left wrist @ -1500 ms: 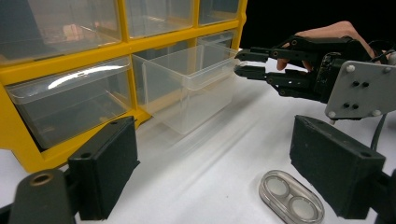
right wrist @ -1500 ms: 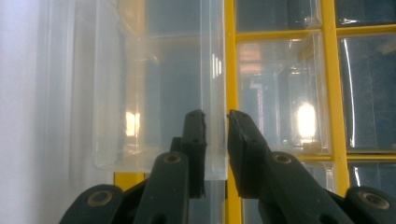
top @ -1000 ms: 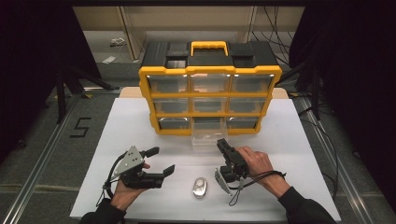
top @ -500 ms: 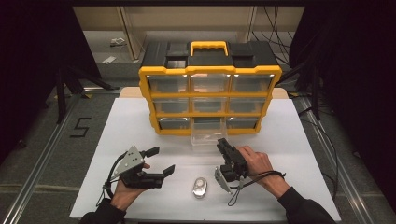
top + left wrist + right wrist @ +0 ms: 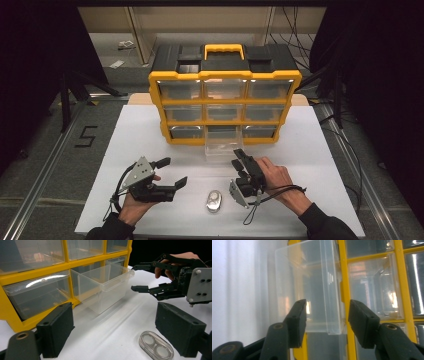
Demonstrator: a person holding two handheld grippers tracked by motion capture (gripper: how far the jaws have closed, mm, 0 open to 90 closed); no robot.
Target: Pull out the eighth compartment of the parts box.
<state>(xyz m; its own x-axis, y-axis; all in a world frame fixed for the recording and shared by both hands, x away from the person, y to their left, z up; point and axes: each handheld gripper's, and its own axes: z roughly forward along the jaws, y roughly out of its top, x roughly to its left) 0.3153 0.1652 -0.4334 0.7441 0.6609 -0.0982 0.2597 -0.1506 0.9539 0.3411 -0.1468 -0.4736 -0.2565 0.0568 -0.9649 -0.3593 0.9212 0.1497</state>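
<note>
Eased the right gripper's [image 5: 238,158] jaws apart since a second earlier, off the clear drawer [image 5: 222,148]; kept both hands where they were.

Seen from the high view: drawer drawn well out of the bottom middle slot of the yellow organiser [image 5: 225,85], resting on the white table [image 5: 310,165] in front of it. Held the right gripper just before the organiser, at the drawer's front right corner, jaws half spread. Held the left gripper [image 5: 171,173] farther out from the organiser and off to its left, jaws wide and empty. Left a small clear case [image 5: 214,201] lying between the two hands, well clear of the organiser.

Seen from the left gripper view: own jaws spread wide around nothing, drawer [image 5: 105,287] jutting from the organiser's lowest row, right gripper [image 5: 133,277] just short of its rim, not touching.

Seen from the right gripper view: pads standing either side of the drawer's [image 5: 312,277] front lip with no squeeze on it.

Judged light, thin-walled, stiff yet easily cracked, and slick under rubber pads. Best gripped gently at the front lip and slid straight along the organiser's slot.
</note>
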